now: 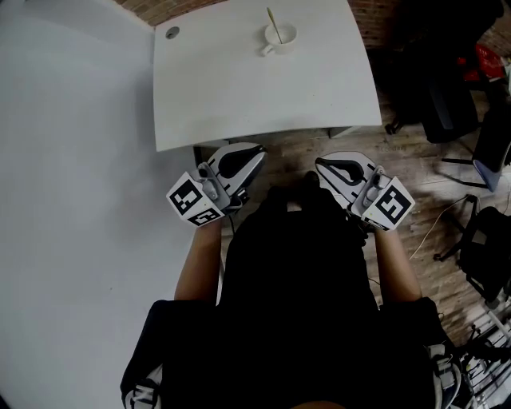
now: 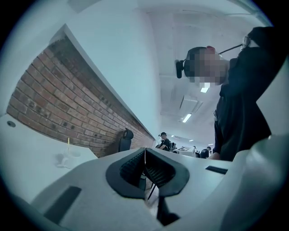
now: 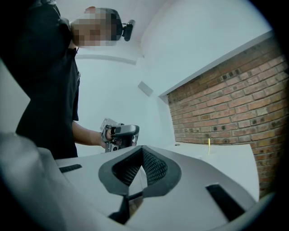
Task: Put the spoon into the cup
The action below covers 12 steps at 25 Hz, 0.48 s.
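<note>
Torso (image 1: pixel 303 303): black-clothed, filling the bottom of the head view.
Left gripper (image 1: pixel 257 150): held short of the desk's near edge; its own view shows the jaws together with nothing between them.
Right gripper (image 1: pixel 321 164): level with the left, jaws together and empty; only its view shows the left gripper side-on in a hand.
Desk (image 1: pixel 239 88): white.
Cup (image 1: pixel 280 37): white, near the desk's far edge, well apart from both grippers.
Spoon (image 1: pixel 273 24): standing tilted in the cup; the right gripper view shows only its handle.

The left forearm (image 1: pixel 200 260) and right forearm (image 1: pixel 395 264) reach forward beside the torso (image 1: pixel 303 287); the left gripper (image 1: pixel 249 154) and right gripper (image 1: pixel 326 165) angle inward, jaws pressed together, empty.
</note>
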Available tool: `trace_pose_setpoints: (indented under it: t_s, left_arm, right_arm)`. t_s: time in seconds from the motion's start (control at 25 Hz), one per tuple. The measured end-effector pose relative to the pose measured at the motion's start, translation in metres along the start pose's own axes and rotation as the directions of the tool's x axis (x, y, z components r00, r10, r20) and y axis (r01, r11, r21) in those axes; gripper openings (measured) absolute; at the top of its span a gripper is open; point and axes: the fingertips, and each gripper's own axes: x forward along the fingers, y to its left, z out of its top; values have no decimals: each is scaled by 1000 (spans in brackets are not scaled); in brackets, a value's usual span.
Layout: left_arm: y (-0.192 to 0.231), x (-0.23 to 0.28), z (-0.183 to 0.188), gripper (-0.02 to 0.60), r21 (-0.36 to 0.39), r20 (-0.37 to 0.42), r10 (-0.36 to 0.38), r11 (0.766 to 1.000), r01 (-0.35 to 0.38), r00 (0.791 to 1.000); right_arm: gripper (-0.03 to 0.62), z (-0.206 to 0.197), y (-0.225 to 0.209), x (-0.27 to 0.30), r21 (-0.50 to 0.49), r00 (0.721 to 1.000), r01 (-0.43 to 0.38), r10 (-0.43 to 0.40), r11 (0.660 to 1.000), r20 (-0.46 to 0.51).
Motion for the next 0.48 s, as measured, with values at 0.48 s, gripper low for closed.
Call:
trace_pose_setpoints:
  t_s: [0.48]
  left_arm:
    - [17, -104, -39, 18, -111, -34, 0, 994, -4, 999]
  right_arm:
    - [6, -13, 47, 59, 8, 997, 40, -39, 999, -72]
